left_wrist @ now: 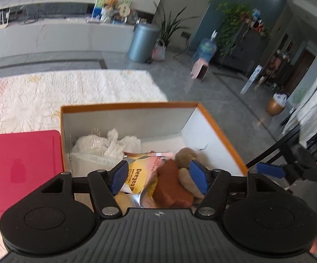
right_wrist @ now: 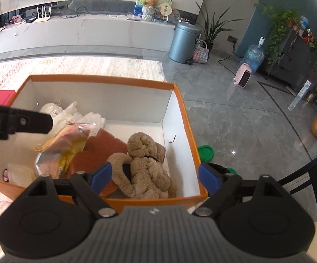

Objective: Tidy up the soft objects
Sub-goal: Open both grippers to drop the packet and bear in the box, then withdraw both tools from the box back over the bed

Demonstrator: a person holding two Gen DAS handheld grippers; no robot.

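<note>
red lid lying left of the orange box on the lace cloth. in the box: white bags, a yellow pouch, rust cloth, tan plush. left claw spread wide over the pouch, gripping nothing. right claw also wide open above the plush, empty

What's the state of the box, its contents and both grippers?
Orange box: open, no lid on.
Tan plush toy: lying in the box, right side.
Rust-brown soft item: in the box, beside the plush.
Yellow pouch: in the box, crumpled.
White bags: bunched at the back left.
Left gripper: open, empty.
Right gripper: open, empty.
</note>
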